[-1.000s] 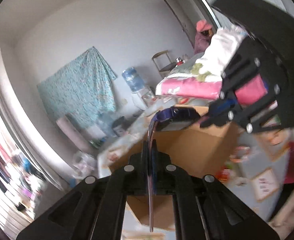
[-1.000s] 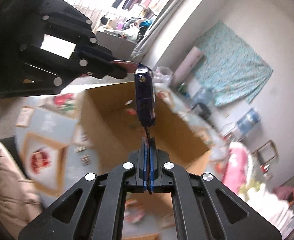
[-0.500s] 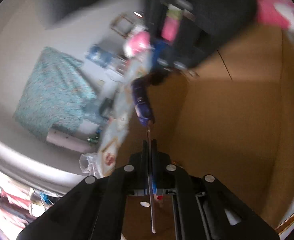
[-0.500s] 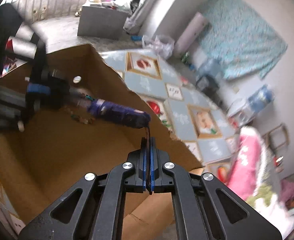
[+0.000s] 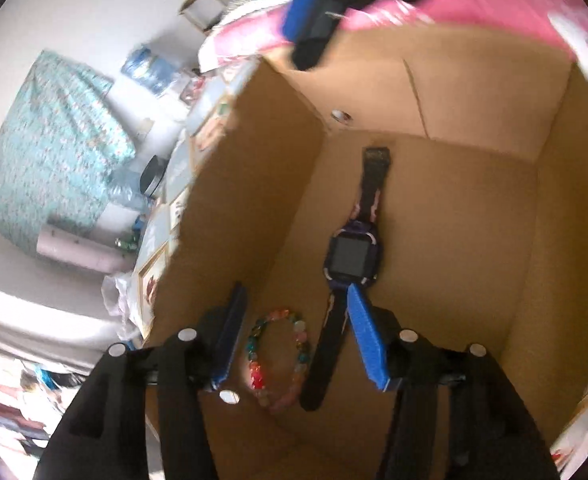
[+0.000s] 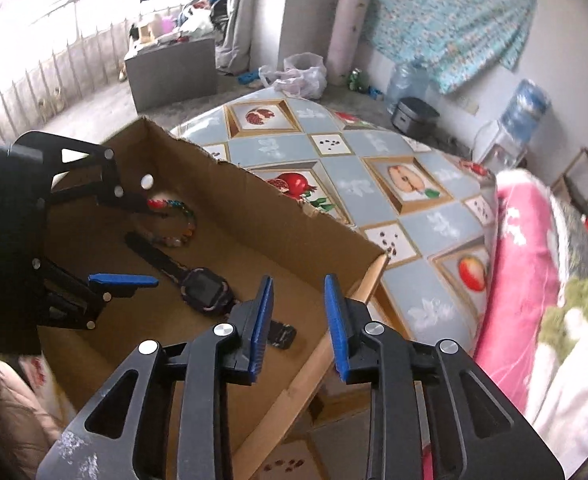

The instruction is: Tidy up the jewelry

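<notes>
Around me the cardboard box point(image 5: 474, 92) sits on a table covered in a fruit-patterned cloth point(image 6: 374, 184), with a pink quilt point(image 6: 526, 248) off to one side and a teal flowered sheet point(image 6: 434, 8) hanging on the wall behind. The box walls rise on every side of my left gripper point(image 5: 294, 328), which reaches down inside it; the torn near wall stands between my right gripper point(image 6: 298, 320) and the table. The watch point(image 5: 354, 256) lies flat on the box floor, strap stretched out straight, and the beaded bracelet point(image 5: 277, 356) lies just beside its lower strap. My left jaws are spread wide and grip nothing; the bracelet and the strap end show in the gap between them, and one blue pad point(image 5: 368, 340) overlaps the strap in view, though I cannot tell if it touches. My right jaws are parted too, empty, above the box's corner
</notes>
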A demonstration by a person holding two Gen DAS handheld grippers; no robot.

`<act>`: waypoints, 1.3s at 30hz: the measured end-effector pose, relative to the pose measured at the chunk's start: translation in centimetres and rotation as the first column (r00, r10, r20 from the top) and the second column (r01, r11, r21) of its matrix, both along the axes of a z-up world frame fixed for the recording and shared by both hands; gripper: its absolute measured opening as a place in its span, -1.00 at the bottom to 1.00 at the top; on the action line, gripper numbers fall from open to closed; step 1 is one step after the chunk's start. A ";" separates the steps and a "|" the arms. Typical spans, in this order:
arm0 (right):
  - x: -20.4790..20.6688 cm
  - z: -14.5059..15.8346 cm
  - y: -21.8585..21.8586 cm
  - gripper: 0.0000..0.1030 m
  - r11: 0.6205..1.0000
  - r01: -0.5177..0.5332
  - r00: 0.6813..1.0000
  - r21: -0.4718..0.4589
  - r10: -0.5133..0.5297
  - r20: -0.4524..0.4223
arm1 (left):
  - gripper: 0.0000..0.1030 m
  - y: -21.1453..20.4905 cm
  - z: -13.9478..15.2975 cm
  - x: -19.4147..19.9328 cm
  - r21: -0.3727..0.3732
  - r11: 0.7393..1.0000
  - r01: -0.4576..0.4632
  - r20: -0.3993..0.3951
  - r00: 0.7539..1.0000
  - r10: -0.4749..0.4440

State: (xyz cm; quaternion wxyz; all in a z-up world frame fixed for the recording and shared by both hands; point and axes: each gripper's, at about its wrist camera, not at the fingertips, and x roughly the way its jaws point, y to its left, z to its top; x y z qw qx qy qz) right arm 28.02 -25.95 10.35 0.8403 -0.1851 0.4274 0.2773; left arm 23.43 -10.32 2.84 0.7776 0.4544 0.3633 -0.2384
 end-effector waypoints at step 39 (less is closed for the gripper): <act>2.8 -12.7 11.6 -0.20 0.813 -0.045 0.992 -0.581 -0.030 -0.119 | 0.34 18.0 0.7 -16.0 -0.659 0.499 -0.562 -0.257 0.792 0.553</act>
